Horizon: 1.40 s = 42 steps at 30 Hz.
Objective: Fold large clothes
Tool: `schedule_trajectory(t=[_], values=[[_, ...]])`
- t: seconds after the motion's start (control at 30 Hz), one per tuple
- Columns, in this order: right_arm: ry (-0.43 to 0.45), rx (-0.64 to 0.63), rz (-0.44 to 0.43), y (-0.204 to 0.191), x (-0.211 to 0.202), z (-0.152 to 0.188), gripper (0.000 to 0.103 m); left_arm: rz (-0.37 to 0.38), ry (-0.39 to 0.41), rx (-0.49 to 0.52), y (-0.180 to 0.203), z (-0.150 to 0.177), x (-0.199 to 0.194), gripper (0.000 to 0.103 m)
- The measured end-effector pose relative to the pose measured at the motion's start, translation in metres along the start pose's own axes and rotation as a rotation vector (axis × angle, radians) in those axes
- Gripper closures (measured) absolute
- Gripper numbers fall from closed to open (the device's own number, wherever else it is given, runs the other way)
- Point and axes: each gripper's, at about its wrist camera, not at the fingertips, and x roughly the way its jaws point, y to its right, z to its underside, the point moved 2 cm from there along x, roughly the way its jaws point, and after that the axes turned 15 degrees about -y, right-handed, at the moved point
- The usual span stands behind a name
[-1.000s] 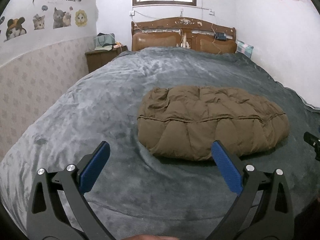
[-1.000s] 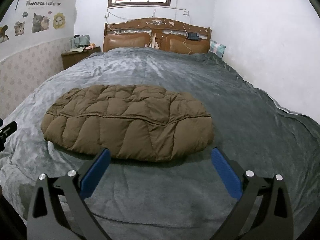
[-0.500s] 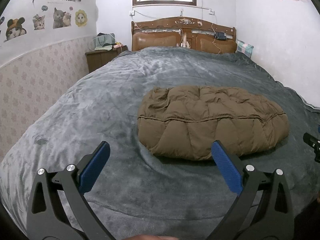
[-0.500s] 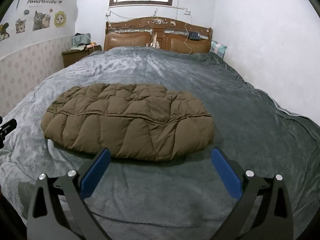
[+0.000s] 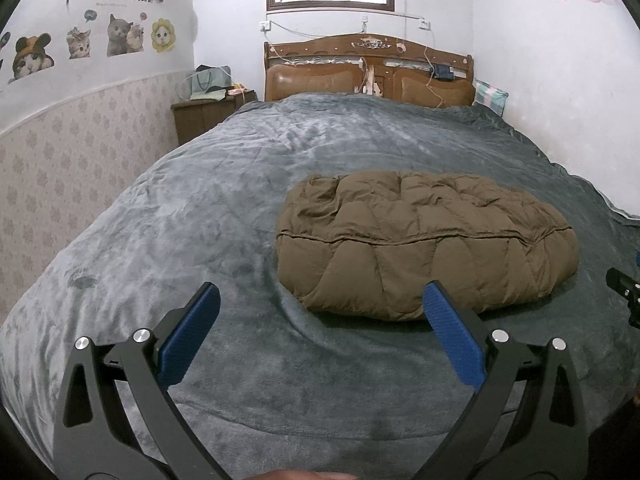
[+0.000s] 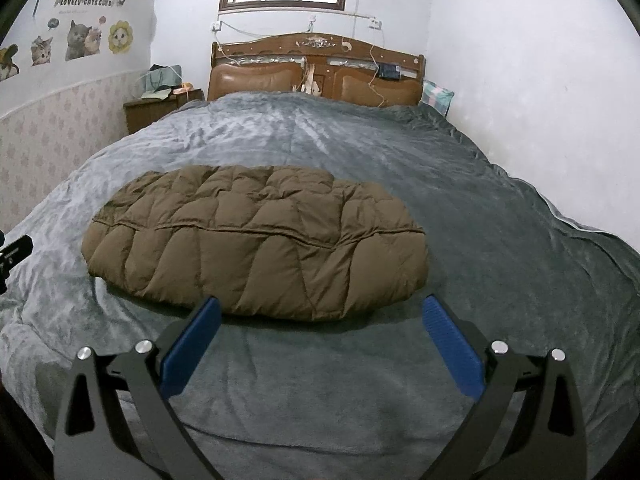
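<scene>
A brown quilted puffer garment [image 5: 428,240] lies folded in a flat oval bundle on the grey bed blanket [image 5: 200,208]; it also shows in the right wrist view [image 6: 256,240]. My left gripper [image 5: 320,300] is open and empty, held above the blanket near the bundle's front left. My right gripper [image 6: 320,312] is open and empty, held just in front of the bundle's near edge. The right gripper's tip [image 5: 624,288] shows at the right edge of the left wrist view, and the left gripper's tip [image 6: 14,252] at the left edge of the right wrist view.
A wooden headboard [image 5: 368,68] stands at the far end of the bed. A wooden nightstand [image 5: 208,116] with bags stands at the far left by the wall. A white wall [image 6: 540,100] runs along the bed's right side.
Both grippers stay open and nearly still. The right wrist view has shifted slightly, with the bundle a little further right in it.
</scene>
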Motion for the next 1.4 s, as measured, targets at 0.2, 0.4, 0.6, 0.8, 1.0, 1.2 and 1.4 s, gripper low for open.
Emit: schedule_trajectory(t=[0.2, 0.4, 0.6, 0.8, 1.0, 1.2, 1.4], values=[[0.000, 0.001, -0.001, -0.0002, -0.0001, 0.0002, 0.002, 0.000, -0.001, -0.001, 0.0001, 0.0002, -0.0001, 0.003], [-0.001, 0.000, -0.002, -0.0004, -0.0002, 0.0001, 0.002, 0.001, -0.001, 0.000, -0.0002, 0.0001, 0.0002, 0.003], [-0.004, -0.007, -0.003, 0.0024, 0.0030, 0.0007, 0.002, 0.000, -0.003, 0.000, -0.0008, -0.0003, 0.0006, 0.003], [-0.003, -0.009, -0.004, 0.0026, 0.0029, 0.0006, 0.002, -0.001, -0.004, 0.000, -0.0005, -0.0001, 0.0004, 0.003], [-0.003, -0.007, -0.004, 0.0028, 0.0025, 0.0009, 0.002, -0.002, -0.006, -0.003, 0.0000, 0.0007, -0.0002, 0.003], [-0.005, -0.011, -0.004, 0.0038, 0.0050, 0.0001, 0.002, -0.004, -0.007, -0.001, 0.0008, 0.0010, -0.0004, 0.003], [-0.005, -0.011, -0.006, 0.0047, 0.0053, 0.0002, 0.002, -0.005, -0.008, -0.004, 0.0017, 0.0020, -0.0013, 0.003]])
